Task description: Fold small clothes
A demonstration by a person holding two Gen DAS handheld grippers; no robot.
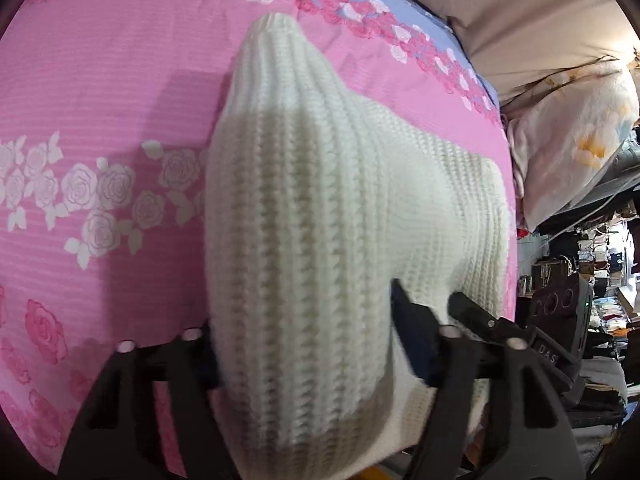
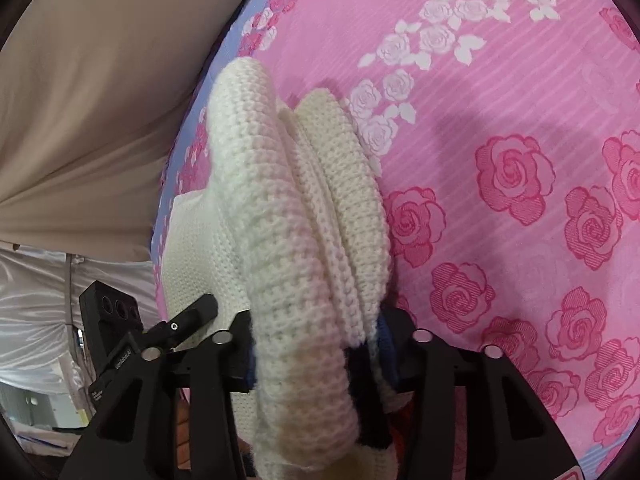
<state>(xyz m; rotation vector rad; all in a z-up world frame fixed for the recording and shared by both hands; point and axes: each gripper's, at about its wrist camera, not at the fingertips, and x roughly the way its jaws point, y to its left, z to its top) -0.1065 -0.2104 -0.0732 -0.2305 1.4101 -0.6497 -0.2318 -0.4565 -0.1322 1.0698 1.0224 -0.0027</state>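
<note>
Cream-white chunky ribbed knit garment (image 1: 304, 208) is held up over a pink rose-patterned bedspread (image 1: 92, 92), clamped between the fingers of both grippers. In the left wrist view, the knit is seen filling the gap between the black fingers of the left gripper (image 1: 308, 344), with a long narrow part, apparently a sleeve, running away toward the far edge of the bed, where its ribbed cuff end is seen close to the blue floral border band (image 1: 432, 28). A wider part of the knit is spread to the right, toward the right edge of the bed. The lower hem side is hidden below the fingers.

In the right wrist view, the same garment (image 2: 296, 216) is seen bunched in several thick folds and pinched between the fingers of the right gripper (image 2: 316, 344); blue padding is visible on the finger faces against the wool. The folds are seen above the left edge of the bedspread (image 2: 500, 100).

The black body of the other gripper (image 2: 116, 328) is seen just beside the knit at lower left. Beige fabric (image 2: 92, 100) is seen beyond the bed edge. A pale patterned pillow (image 1: 576, 140) and cluttered shelves (image 1: 592, 256) are seen off the right side of the bed.
</note>
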